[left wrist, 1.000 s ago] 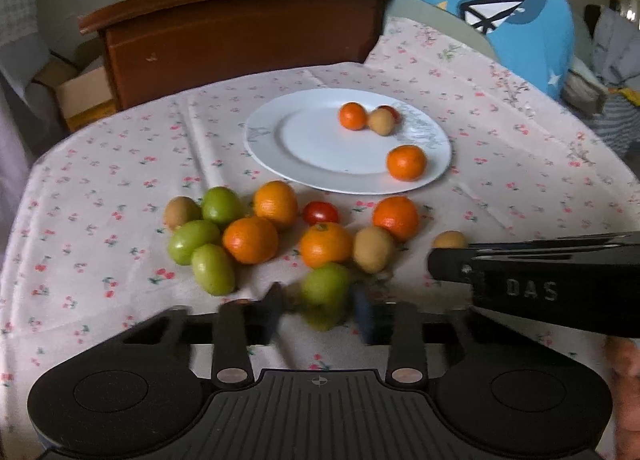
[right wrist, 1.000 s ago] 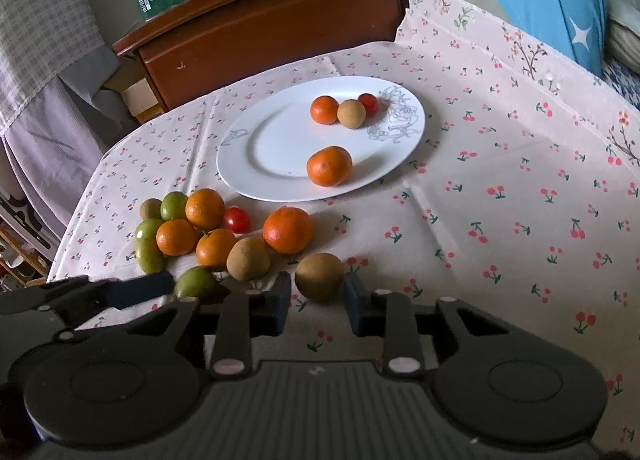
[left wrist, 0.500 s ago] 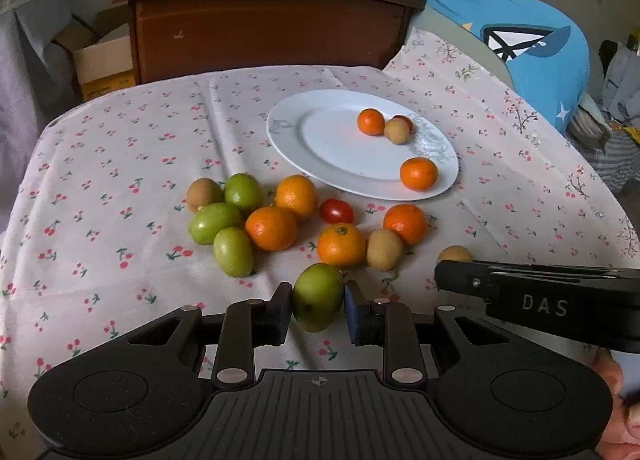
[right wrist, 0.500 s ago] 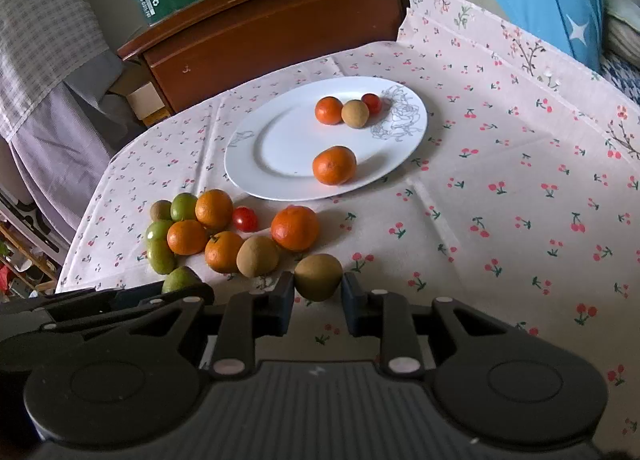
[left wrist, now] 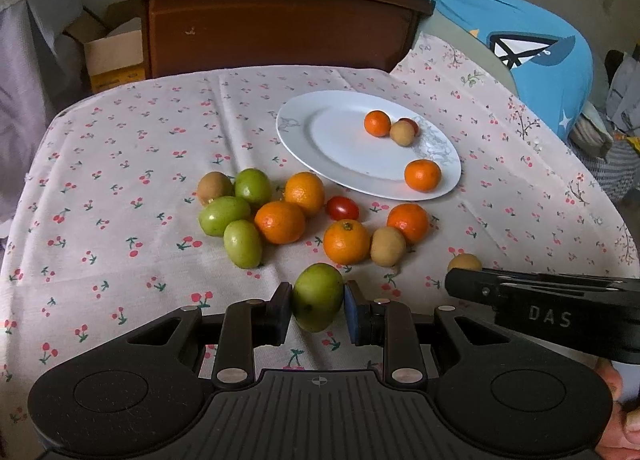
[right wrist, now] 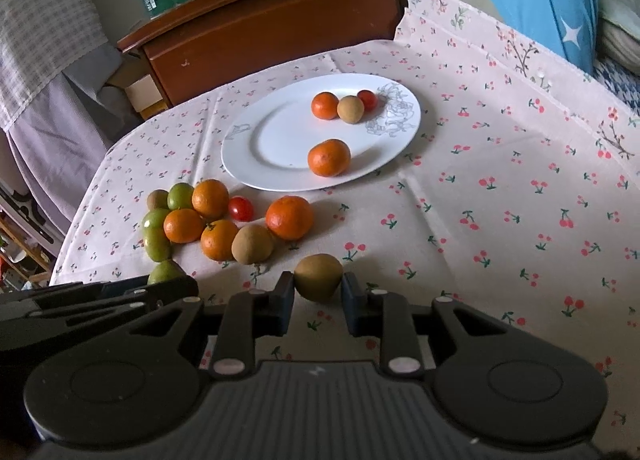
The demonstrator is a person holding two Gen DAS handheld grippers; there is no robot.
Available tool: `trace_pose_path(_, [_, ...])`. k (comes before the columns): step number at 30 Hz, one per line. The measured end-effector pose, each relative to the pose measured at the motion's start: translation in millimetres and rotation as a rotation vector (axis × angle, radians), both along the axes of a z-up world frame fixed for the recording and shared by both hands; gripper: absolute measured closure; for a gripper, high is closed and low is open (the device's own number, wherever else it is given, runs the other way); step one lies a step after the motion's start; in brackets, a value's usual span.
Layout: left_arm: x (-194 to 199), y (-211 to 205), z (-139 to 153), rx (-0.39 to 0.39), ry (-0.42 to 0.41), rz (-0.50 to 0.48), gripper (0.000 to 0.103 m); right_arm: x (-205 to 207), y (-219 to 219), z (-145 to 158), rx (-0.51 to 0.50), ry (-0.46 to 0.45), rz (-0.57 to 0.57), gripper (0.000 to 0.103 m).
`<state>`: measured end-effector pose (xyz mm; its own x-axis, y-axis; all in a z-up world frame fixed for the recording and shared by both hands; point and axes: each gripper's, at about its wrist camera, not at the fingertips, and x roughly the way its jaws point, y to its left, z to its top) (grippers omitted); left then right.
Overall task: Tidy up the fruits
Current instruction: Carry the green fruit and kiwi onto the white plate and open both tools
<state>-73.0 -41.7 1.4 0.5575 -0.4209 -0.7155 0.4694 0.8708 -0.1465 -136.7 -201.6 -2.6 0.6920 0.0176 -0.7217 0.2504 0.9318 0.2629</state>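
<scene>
1. The left gripper (left wrist: 316, 310) is clamping a green fruit (left wrist: 317, 297) between its pads, just above the tablecloth (left wrist: 120, 148), near the loose pile of fruit.
2. The right gripper (right wrist: 317, 294) is pinching a brown fruit (right wrist: 319, 277) the same way, just beside it.
3. The white plate (left wrist: 320, 140) is sitting well beyond, holding four small fruits.
4. Risk: both fruits are round and smooth, so a tilt or loosening grip could be letting one roll free; the two grippers, working close, could be bumping each other or knocking the pile.

Wrist views — near, downward — shared plate (left wrist: 320, 132).
</scene>
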Motion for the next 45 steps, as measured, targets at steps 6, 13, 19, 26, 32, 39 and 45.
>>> trace_pose_path(6, [-4,3,11,-0.004,-0.037,0.008,0.078,-7,3,12,-0.031,-0.023,0.017,0.078])
trace_pose_path(13, [2,12,36,-0.075,-0.061,0.037,0.078,-9,0,41,-0.058,-0.096,0.043,0.078])
trace_pose_path(19, [20,18,55,-0.126,-0.060,0.070,0.078,-5,-21,64,-0.050,-0.135,0.041,0.078])
trace_pose_path(26, [41,9,65,-0.128,-0.061,0.041,0.078,7,-52,73,-0.033,-0.124,0.005,0.078])
trace_pose_path(32, [58,-5,70,-0.123,-0.060,-0.005,0.078,23,-74,66,0.048,-0.098,-0.040,0.078])
trace_pose_path(39, [81,-18,66,-0.101,-0.058,-0.024,0.078,41,-88,58,0.096,-0.092,-0.084,0.078])
trace_pose_path(45, [99,-34,55,-0.084,-0.028,-0.047,0.078,62,-88,50,0.117,-0.079,-0.078,0.078])
